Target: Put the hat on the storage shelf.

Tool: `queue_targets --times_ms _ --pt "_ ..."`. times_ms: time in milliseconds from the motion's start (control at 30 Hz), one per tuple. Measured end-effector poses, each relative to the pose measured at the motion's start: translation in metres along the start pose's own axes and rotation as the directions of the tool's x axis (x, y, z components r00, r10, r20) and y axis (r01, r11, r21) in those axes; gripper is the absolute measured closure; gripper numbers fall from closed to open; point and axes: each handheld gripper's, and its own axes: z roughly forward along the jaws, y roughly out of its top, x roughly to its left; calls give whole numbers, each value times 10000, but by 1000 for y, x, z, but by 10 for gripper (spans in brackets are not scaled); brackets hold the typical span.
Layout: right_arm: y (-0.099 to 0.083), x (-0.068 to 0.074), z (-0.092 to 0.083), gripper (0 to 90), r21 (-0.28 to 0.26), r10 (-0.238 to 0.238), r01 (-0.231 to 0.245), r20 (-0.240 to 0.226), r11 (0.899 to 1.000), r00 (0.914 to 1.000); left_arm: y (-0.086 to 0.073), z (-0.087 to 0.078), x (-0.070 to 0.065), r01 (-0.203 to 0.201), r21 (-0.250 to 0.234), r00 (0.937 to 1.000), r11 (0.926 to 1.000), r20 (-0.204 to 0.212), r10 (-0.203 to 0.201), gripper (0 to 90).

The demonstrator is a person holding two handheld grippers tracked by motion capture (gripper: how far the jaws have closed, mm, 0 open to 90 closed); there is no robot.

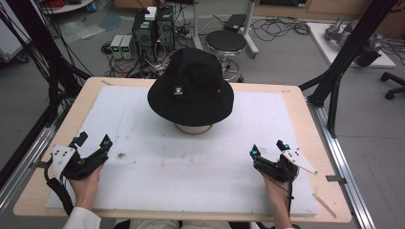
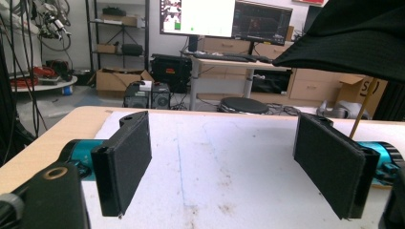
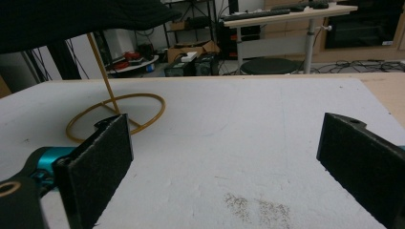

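Observation:
A black bucket hat (image 1: 191,88) sits on a thin yellow stand (image 1: 193,128) with a ring base at the middle back of the white mat (image 1: 157,167). My left gripper (image 1: 93,141) rests open near the mat's front left, a hand holding it. At the front right my right gripper (image 1: 268,149) is open too, with nothing between its pads. In the left gripper view the hat's brim (image 2: 353,43) hangs at the upper right beyond the left gripper (image 2: 229,157). The right gripper view has the stand's ring (image 3: 117,117) and the brim (image 3: 71,21) ahead of the right gripper (image 3: 224,162).
The mat lies on a wooden table (image 1: 305,109) with black frame posts at both sides. Behind the table stand a round stool (image 1: 226,42), computer boxes (image 1: 153,28) and cables on the floor. Brown stains mark the mat (image 1: 120,155).

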Motion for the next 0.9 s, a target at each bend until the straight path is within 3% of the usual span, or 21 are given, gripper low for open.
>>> queue_targets --times_ms 133,433,567,900 --pt "0 1 0 40 16 -37 37 -27 10000 10000 0 -2 -1 -131 -114 9999 9998 35 131 223" --pt "0 1 0 41 60 30 -29 -50 10000 10000 -1 -2 0 -1 52 9999 10000 133 0 211" --pt "0 0 1 41 71 -20 21 -71 10000 10000 -1 -2 2 374 75 9991 9993 214 -376 211" --pt "0 0 1 41 92 38 -38 -56 10000 10000 -2 -3 2 318 229 9992 9992 239 -324 211"
